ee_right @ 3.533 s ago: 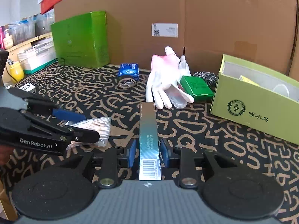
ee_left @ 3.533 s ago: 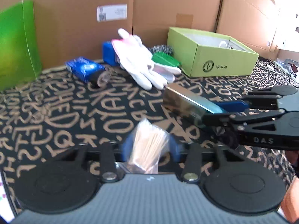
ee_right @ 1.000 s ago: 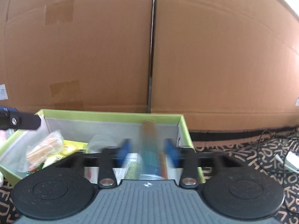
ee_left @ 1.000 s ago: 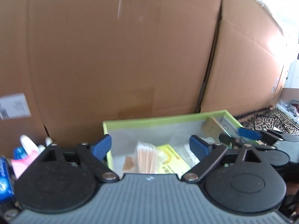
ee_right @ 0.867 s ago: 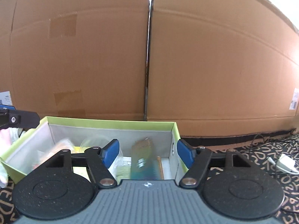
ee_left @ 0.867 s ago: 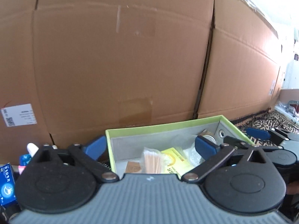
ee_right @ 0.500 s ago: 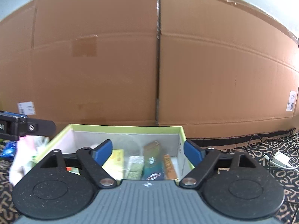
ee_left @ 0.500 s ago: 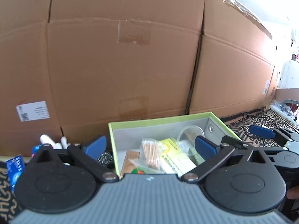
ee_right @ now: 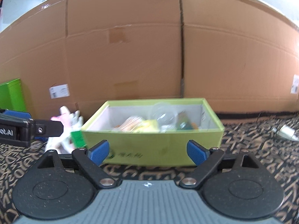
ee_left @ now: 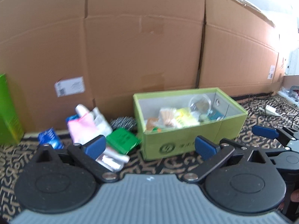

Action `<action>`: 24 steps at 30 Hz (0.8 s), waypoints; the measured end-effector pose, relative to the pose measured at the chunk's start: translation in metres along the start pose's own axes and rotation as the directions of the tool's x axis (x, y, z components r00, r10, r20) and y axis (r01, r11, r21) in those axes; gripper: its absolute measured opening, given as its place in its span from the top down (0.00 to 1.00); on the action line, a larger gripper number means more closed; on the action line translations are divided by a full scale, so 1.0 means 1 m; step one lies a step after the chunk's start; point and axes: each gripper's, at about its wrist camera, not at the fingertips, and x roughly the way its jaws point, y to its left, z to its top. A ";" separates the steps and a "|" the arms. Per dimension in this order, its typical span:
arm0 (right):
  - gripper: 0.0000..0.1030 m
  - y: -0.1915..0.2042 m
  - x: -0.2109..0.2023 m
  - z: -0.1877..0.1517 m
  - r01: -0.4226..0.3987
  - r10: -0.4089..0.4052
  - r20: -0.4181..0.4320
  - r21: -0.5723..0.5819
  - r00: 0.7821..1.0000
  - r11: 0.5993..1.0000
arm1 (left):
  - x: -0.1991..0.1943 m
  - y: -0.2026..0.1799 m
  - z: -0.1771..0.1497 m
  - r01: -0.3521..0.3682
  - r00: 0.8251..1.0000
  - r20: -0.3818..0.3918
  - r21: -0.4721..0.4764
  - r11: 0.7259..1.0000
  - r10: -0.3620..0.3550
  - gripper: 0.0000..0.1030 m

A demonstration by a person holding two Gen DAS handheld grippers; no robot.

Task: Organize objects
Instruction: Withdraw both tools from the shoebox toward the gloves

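An open lime-green box (ee_left: 186,140) (ee_right: 130,140) stands on the lettered cloth against a cardboard wall. Inside it lie a bag of toothpicks (ee_left: 167,117) (ee_right: 130,124), a yellow pack, a clear round lid (ee_left: 200,101) (ee_right: 162,114) and a long dark carton (ee_right: 183,123). My left gripper (ee_left: 149,147) is open and empty, a little short of the box's front. My right gripper (ee_right: 147,152) faces the box front, its jaws opening with nothing between them. Left of the box lie pink-white gloves (ee_left: 84,127) (ee_right: 65,130), a green pack (ee_left: 122,140), a steel scourer (ee_left: 122,123) and a blue pack (ee_left: 49,138).
Tall cardboard sheets (ee_left: 140,46) close off the back. A bright green carton (ee_left: 7,112) stands at the far left. A white plug (ee_left: 271,110) (ee_right: 286,130) with cables lies on the cloth right of the box. A clear case (ee_left: 112,159) lies by the left fingertip.
Both grippers let go of the toothpick bag and the long carton in the box, opened wide and drew back; the whole box and the items left of it have come into view.
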 end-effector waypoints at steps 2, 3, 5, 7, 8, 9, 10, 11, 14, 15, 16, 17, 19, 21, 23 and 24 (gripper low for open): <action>0.10 0.008 -0.001 -0.008 -0.020 0.020 -0.019 0.005 1.000 1.000 | -0.003 0.007 -0.011 -0.008 1.000 -0.020 -0.016 1.000 0.008 0.00; 0.10 0.012 -0.001 -0.012 -0.026 0.026 -0.028 0.003 0.999 1.000 | -0.004 0.011 -0.017 -0.011 0.999 -0.031 -0.026 1.000 0.010 0.00; 0.10 0.020 0.000 -0.019 -0.033 0.033 -0.047 -0.005 0.998 0.999 | -0.005 0.021 -0.027 -0.020 0.999 -0.051 -0.051 0.998 0.018 0.00; 0.10 0.028 0.001 -0.027 -0.034 0.033 -0.066 -0.010 0.997 0.999 | -0.005 0.030 -0.038 -0.040 0.997 -0.070 -0.062 0.997 0.036 0.00; 0.10 0.031 0.002 -0.030 -0.036 0.035 -0.076 -0.010 0.997 0.999 | -0.006 0.035 -0.043 -0.054 0.996 -0.075 -0.068 0.996 0.049 0.00; 0.10 0.035 0.003 -0.033 -0.042 0.041 -0.085 -0.008 0.996 0.999 | -0.007 0.041 -0.048 -0.068 0.995 -0.082 -0.078 0.995 0.062 0.00; 0.10 0.039 0.002 -0.037 -0.054 0.053 -0.094 -0.005 0.994 0.999 | -0.008 0.048 -0.054 -0.080 0.993 -0.090 -0.089 0.993 0.072 0.00; 0.10 0.043 0.002 -0.039 -0.068 0.067 -0.102 -0.004 0.993 0.998 | -0.009 0.055 -0.058 -0.089 0.992 -0.099 -0.103 0.991 0.079 0.00; 0.10 0.057 0.007 -0.044 -0.106 0.104 -0.123 -0.009 0.987 0.994 | -0.012 0.075 -0.070 -0.114 0.988 -0.118 -0.135 0.984 0.099 0.00; 0.10 0.062 0.009 -0.045 -0.119 0.116 -0.128 -0.012 0.985 0.993 | -0.013 0.083 -0.072 -0.126 0.986 -0.123 -0.147 0.981 0.109 0.00; 0.10 0.067 0.012 -0.046 -0.133 0.130 -0.134 -0.015 0.982 0.991 | -0.014 0.090 -0.074 -0.136 0.985 -0.127 -0.158 0.978 0.116 0.00; 0.10 0.071 0.014 -0.046 -0.148 0.144 -0.142 -0.016 0.979 0.989 | -0.014 0.098 -0.075 -0.142 0.984 -0.129 -0.167 0.976 0.121 0.00; 0.10 0.082 0.019 -0.048 -0.178 0.173 -0.160 -0.017 0.972 0.984 | -0.014 0.111 -0.074 -0.160 0.982 -0.133 -0.182 0.970 0.137 0.00; 0.10 0.093 0.025 -0.048 -0.208 0.201 -0.175 -0.020 0.964 0.978 | -0.015 0.123 -0.072 -0.177 0.979 -0.133 -0.193 0.965 0.153 0.00; 0.12 0.104 0.031 -0.047 -0.232 0.223 -0.179 -0.032 0.958 0.972 | -0.016 0.134 -0.071 -0.189 0.978 -0.131 -0.213 0.959 0.163 0.00; 0.14 0.110 0.035 -0.046 -0.244 0.234 -0.176 -0.040 0.956 0.969 | -0.017 0.140 -0.071 -0.190 0.978 -0.129 -0.225 0.956 0.164 0.00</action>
